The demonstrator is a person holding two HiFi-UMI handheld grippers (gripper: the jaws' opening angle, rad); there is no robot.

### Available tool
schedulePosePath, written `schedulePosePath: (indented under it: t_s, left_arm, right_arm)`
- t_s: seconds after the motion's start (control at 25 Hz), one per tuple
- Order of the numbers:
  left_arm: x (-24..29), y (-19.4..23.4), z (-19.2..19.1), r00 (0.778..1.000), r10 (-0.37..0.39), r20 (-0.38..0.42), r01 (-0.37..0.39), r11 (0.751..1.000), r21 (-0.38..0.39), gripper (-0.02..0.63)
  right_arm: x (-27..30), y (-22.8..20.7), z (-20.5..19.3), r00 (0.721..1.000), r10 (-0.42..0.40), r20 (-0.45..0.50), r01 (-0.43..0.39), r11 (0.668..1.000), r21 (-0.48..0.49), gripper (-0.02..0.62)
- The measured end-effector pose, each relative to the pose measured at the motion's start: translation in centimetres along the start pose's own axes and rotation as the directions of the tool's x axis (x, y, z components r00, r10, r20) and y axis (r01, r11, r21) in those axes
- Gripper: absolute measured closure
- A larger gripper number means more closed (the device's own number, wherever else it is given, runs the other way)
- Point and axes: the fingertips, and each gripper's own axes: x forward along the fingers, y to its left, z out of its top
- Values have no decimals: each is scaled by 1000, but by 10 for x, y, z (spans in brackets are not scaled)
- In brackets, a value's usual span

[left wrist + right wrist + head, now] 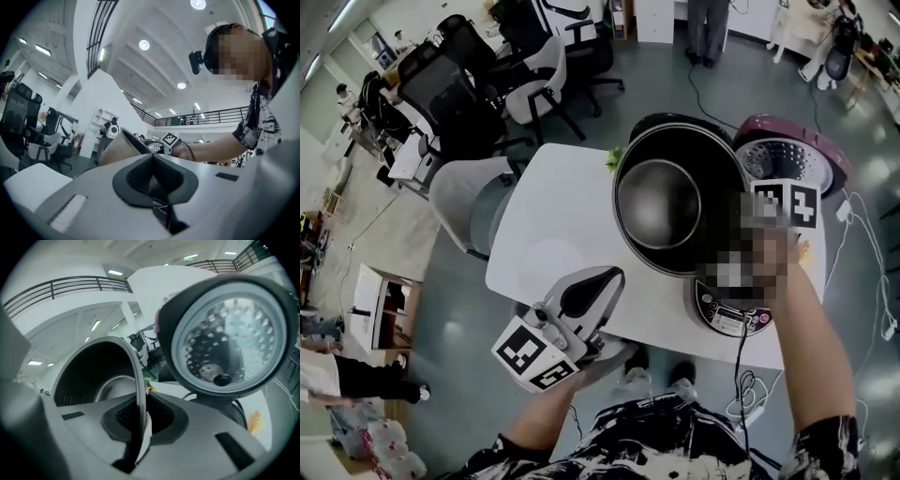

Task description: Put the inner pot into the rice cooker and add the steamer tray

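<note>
We see a white table [548, 239] with, at its right end, a dark rice cooker [733, 317] whose maroon lid [802, 155] stands open on the far side. The black metal inner pot [661, 202] hangs tilted over the cooker, its rim pinched by our right gripper [140, 416]. Our left gripper [153, 157], jaws pressed together on nothing, hovers at the table's near left edge.

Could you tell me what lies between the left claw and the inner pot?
Only bare white tabletop lies between the left claw and the black round metal inner pot, as the head view shows.
</note>
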Motion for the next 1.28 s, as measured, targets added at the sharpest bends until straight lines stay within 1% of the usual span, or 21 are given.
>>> schedulePosePath:
  t_s: [0.16,0.28,0.4,0.52,0.68,1.04,1.28]
  left_arm:
    - [23,-19,-1,998,-65,-4,65,998,1,601]
    - [42,-37,-1,994,-113,-11,113,994,1,601]
    - [59,-56,-1,988,-156,-14,156,988,2,601]
    - [74,-75,-3,982,-189,-20,189,982,-1,601]
    - [86,-84,-5,978,-207,-39,207,978,-2,601]
    - [95,-88,-16,975,-215,-61,215,977,-1,601]
    - [94,-83,-18,978,-198,-63,198,980,-4,601]
  right_arm:
    - [-64,-48,-7,997,-70,24,69,997,21,586]
    - [-106,-92,-25,990,-137,18,136,988,69,586]
    - [-135,-131,-46,980,-197,-5,196,975,108,586]
    - [-151,-162,-67,970,-241,-44,245,961,125,586]
    - [-151,-186,-87,958,-269,-100,282,949,144,586]
    - [-116,-202,-111,957,-242,-161,269,947,176,584]
    - [-103,-214,-119,946,-260,-196,295,939,179,584]
